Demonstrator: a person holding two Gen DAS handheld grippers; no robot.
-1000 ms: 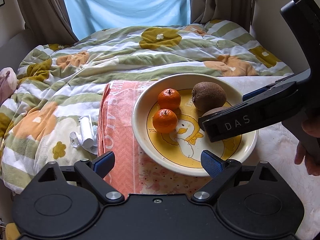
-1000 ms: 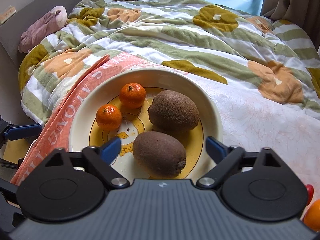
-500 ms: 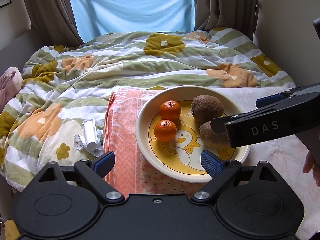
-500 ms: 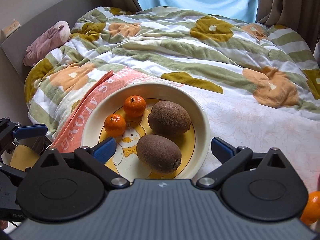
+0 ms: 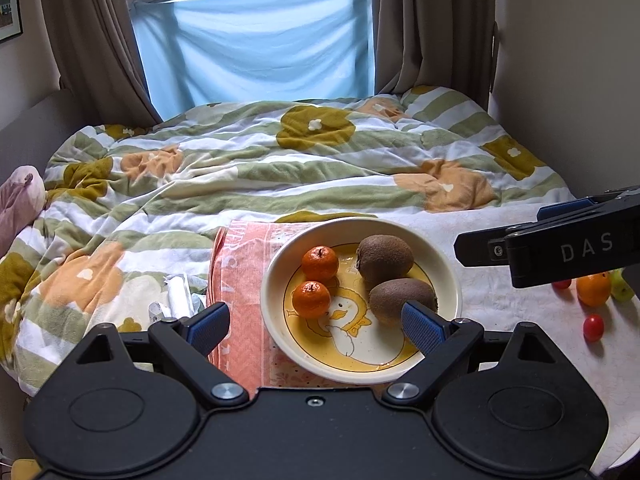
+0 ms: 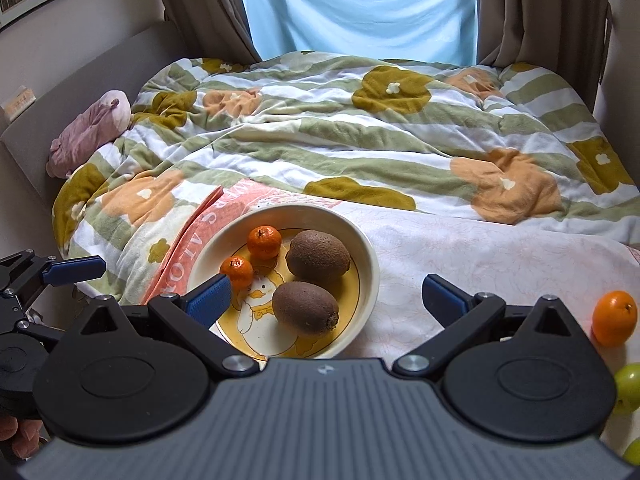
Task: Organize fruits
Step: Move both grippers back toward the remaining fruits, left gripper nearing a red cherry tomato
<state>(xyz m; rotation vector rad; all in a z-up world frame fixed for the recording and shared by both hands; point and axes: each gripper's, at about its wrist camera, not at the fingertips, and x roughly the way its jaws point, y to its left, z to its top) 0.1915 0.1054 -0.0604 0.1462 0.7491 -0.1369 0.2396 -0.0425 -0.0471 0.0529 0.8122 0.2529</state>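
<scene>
A cream plate (image 5: 450,276) (image 6: 370,264) with a yellow duck print holds two small oranges (image 5: 320,263) (image 6: 264,242) and two brown kiwis (image 5: 385,256) (image 6: 318,257). My left gripper (image 5: 316,322) hangs open just before the plate's near rim, empty. My right gripper (image 6: 326,294) is open too, raised above the plate's near right side with nothing between its fingers. In the left wrist view the right gripper (image 5: 516,236) shows as a black bar at the right edge. Loose fruit lies right of the plate: an orange (image 6: 614,318) (image 5: 594,289), green fruits (image 6: 628,386) and red cherry tomatoes (image 5: 593,327).
The plate rests on a pink towel (image 5: 244,276) and a white cloth (image 6: 480,256) spread over a bed. A flowered, striped quilt (image 5: 280,168) fills the far side. White wrappers (image 5: 176,300) lie left of the towel. A pink plush toy (image 6: 90,132) sits by the headboard.
Both grippers have drawn back and up from the plate. The right gripper moved away from the near kiwi, which lies free on the plate. Loose fruit at the right came into view.
</scene>
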